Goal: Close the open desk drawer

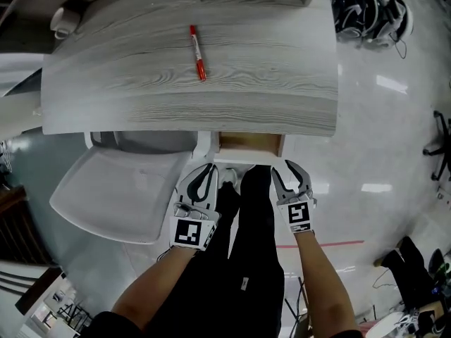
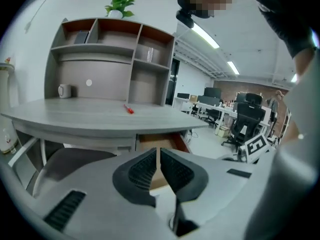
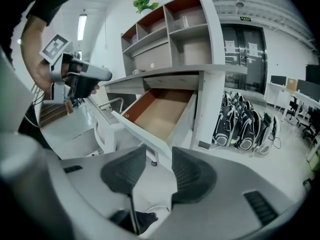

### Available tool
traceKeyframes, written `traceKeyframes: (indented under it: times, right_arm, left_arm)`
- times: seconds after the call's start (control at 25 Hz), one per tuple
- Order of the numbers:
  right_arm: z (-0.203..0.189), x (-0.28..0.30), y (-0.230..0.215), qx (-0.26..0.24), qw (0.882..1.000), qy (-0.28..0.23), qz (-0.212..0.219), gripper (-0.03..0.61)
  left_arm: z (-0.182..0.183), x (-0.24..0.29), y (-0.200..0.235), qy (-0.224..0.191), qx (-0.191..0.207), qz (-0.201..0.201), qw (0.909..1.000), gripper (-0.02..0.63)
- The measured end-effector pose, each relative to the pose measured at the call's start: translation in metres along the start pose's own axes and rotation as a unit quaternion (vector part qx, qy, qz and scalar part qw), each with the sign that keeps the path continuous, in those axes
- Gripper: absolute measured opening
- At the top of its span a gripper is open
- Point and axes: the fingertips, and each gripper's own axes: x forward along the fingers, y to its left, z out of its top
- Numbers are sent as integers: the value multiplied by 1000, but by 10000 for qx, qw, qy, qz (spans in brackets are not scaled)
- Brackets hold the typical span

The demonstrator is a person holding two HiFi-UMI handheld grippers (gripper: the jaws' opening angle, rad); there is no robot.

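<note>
Head view: a white-fronted drawer [image 1: 248, 144] with a brown wooden interior stands open under the grey wood-grain surface [image 1: 268, 69]. Left hand-held gripper [image 1: 205, 169] is closed and empty. Right hand-held gripper [image 1: 284, 167], jaws apart, sits just before the drawer front.

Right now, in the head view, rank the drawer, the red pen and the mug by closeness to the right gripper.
1. Open drawer, just ahead of the right gripper.
2. Red pen, mid-desktop.
3. White mug, far left corner.

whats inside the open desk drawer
The drawer shows a bare brown bottom, with nothing on the part in view. Its rear, under the desktop, is covered.
</note>
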Motion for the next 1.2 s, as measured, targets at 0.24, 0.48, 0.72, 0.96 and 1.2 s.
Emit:
traceKeyframes:
  times: [0.24,0.48,0.72,0.96,1.2]
  right_arm:
    - [-5,12,4,-127,9997,95,182,167]
    - [-8,17,3,-70,9999,57,87,167]
    - [-11,20,4,-73,9999,115,10,167]
    - [-17,23,3,-7,9998,173,-63,167]
    - [-18,26,3,114,9998,129,-140,167]
  left_arm:
    - [-43,19,9,457,-69,-137,9988,80]
    - [-78,20,7,827,385,-443,9948,103]
    - [-105,28,11,1169,880,-599,9874,109]
    - [-120,24,8,1334,1013,-728,9832,109]
    - [-119,35,8,1264,1060,-815,9829,109]
